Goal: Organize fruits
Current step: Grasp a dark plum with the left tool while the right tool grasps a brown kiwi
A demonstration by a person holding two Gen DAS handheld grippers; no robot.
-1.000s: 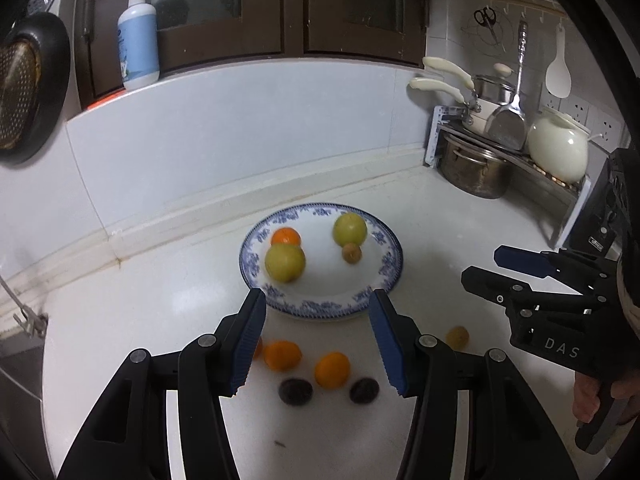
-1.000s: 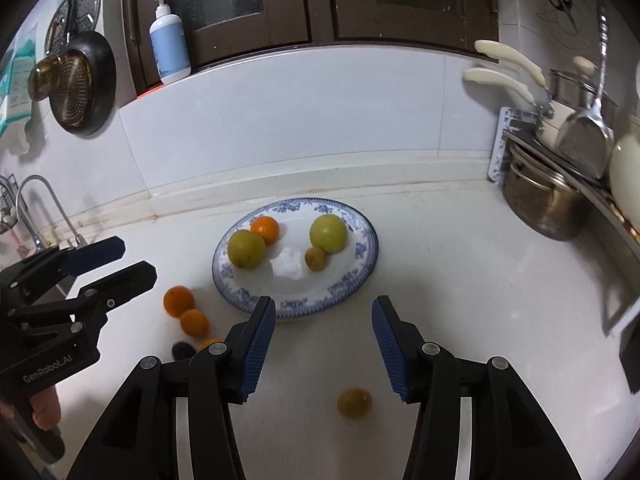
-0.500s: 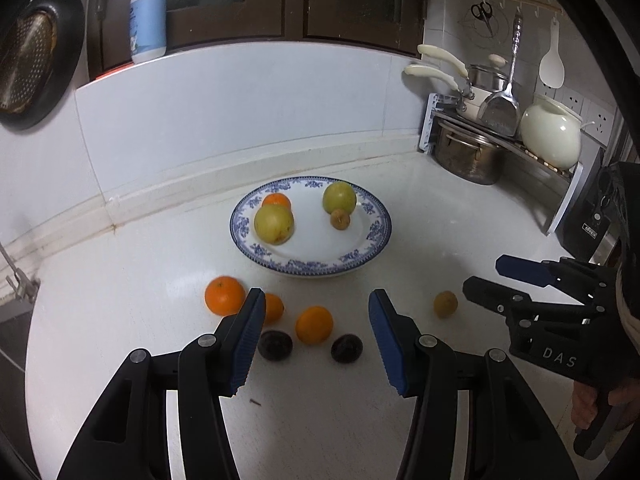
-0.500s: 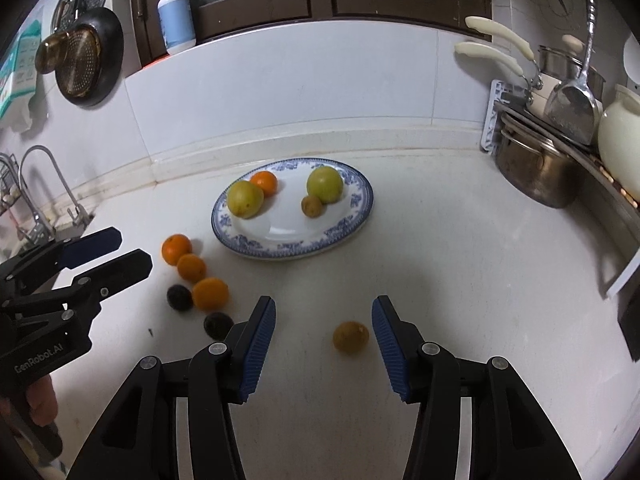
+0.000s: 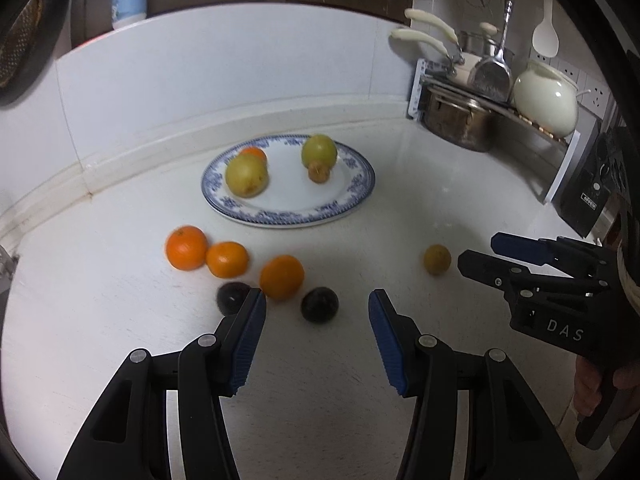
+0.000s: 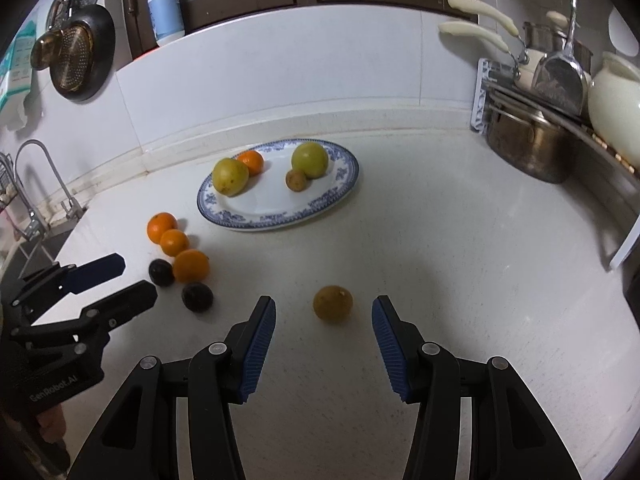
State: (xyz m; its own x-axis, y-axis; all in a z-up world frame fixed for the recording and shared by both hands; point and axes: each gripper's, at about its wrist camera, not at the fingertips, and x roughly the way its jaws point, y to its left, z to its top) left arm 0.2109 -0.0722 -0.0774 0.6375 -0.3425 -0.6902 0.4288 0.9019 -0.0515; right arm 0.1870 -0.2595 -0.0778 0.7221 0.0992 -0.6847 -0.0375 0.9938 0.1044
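Nearest to us, our right gripper (image 6: pixel 323 308) hangs low over the white worktop (image 6: pixel 440 280) with its fingers (image 6: pixel 260 344) spread wide and holding nothing. A small yellow-brown fruit (image 6: pixel 333 303) lies on the worktop just ahead of the fingertips, level with the gap between them and touching neither.

Our left gripper (image 5: pixel 316 306) is likewise spread apart and empty. A dark round fruit (image 5: pixel 319 304) sits just ahead of its fingertips, nearer the left finger, and a second dark fruit (image 5: pixel 232 298) shows partly behind the tip of that left finger (image 5: pixel 248 340). Whether that finger touches it we cannot tell.

Just beyond the dark pair we see three oranges on the worktop in a loose row: the nearest orange (image 5: pixel 281 277) between the two dark fruits, a middle orange (image 5: pixel 227 259) and a leftmost orange (image 5: pixel 186 247), these two touching each other.

Farther back sits the blue-and-white plate (image 5: pixel 356 196). On it rest a yellow-green fruit (image 5: pixel 246 175) with a small orange (image 5: pixel 253 153) right behind it, and, apart from them toward the right side, a green fruit (image 5: pixel 319 150) with a small brown fruit (image 5: pixel 319 171) just in front of it.

At the far right we see a steel pot (image 6: pixel 532 152) under a dish rack (image 6: pixel 486 96), with a cream kettle (image 5: pixel 546 98) on the rack. A soap bottle (image 6: pixel 165 10) stands on the ledge above the white backsplash, and a dark pan (image 6: pixel 80 52) hangs on the wall at far left.
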